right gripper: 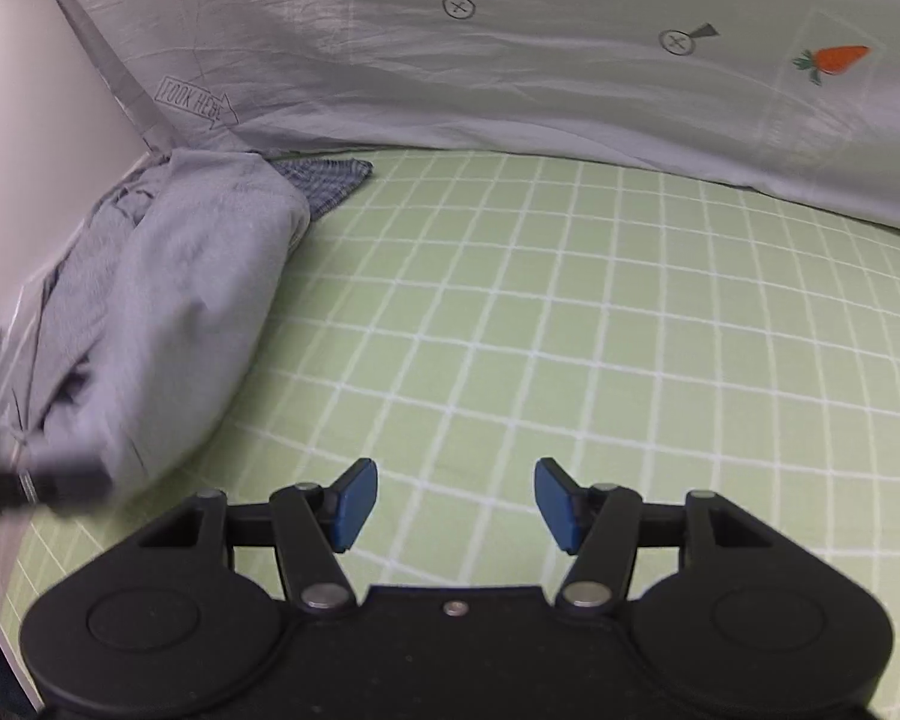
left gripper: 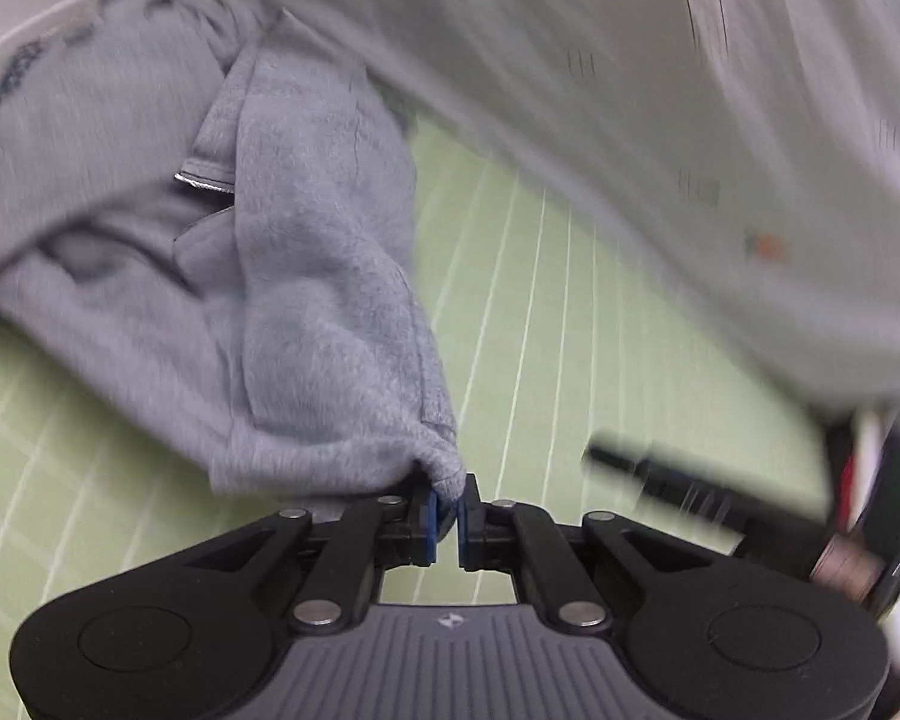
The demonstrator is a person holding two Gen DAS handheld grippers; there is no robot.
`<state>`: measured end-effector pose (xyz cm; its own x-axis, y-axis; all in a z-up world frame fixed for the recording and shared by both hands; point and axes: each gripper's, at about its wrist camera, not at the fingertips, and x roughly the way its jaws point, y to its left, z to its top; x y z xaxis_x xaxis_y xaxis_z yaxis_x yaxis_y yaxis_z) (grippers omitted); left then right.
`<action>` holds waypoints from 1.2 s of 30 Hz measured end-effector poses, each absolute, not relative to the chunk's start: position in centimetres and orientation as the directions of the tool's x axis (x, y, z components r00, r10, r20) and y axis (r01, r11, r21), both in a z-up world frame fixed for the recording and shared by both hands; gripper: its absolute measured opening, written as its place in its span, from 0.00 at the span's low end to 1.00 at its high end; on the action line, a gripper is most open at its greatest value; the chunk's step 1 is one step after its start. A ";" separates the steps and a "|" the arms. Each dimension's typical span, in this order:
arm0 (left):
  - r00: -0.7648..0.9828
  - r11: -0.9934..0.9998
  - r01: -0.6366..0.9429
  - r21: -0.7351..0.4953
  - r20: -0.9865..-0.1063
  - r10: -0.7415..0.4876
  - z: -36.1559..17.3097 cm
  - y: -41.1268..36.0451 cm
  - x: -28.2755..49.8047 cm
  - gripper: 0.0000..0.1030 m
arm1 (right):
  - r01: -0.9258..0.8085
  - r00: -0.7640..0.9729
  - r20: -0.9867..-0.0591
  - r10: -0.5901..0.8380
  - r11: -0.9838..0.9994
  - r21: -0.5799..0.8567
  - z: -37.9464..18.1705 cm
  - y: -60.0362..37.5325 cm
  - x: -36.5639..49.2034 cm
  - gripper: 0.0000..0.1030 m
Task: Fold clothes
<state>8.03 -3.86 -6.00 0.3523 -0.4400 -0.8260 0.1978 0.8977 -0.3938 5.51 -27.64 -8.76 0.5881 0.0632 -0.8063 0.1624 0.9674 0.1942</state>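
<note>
My left gripper (left gripper: 447, 516) is shut on an edge of a grey fleece garment (left gripper: 306, 276), which stretches away up and to the left above the green checked sheet (left gripper: 540, 312). A zip end shows on the garment (left gripper: 201, 183). In the right wrist view the same grey garment (right gripper: 168, 312) hangs bunched at the left, with the left gripper blurred at its lower edge (right gripper: 36, 486). My right gripper (right gripper: 456, 504) is open and empty, low over the sheet (right gripper: 570, 330), to the right of the garment.
A pale grey quilt with carrot prints (right gripper: 510, 60) lies along the far side of the bed. A blue checked cloth (right gripper: 330, 180) peeks out behind the garment. A pale wall or board (right gripper: 30, 120) stands at the left. The right gripper shows blurred in the left wrist view (left gripper: 690, 486).
</note>
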 end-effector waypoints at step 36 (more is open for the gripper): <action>0.600 0.935 -0.280 -0.219 -0.800 -0.008 -6.6 9.6 25.4 0.37 | 0.057 0.589 -0.722 0.362 0.873 0.484 -13.9 -19.1 28.4 0.23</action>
